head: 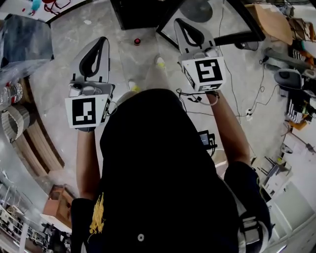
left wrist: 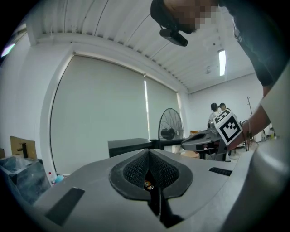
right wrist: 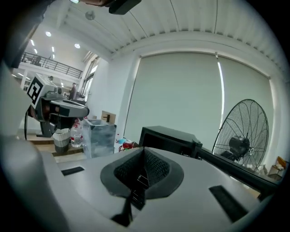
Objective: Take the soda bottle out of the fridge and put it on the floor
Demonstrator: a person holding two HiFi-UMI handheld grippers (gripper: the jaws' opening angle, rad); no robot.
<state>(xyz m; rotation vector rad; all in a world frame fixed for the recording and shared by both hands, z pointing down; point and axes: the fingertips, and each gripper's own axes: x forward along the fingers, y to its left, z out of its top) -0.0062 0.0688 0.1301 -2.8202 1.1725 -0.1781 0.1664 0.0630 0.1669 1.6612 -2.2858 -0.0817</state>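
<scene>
- Two grippers in frame, side by side above pale floor [head: 118,29].
- Far left: translucent bin [head: 27,42].
- At left: left gripper [head: 102,42], jaws pressed together, nothing between them.
- Centre, on floor just before black cabinet [head: 138,15]: small red-topped item [head: 137,41]; soda bottle or not, cannot tell.
- At right: right gripper [head: 179,23], jaws closed tight, empty.
- Far right, beyond cabinet: standing fan [right wrist: 242,136].
</scene>
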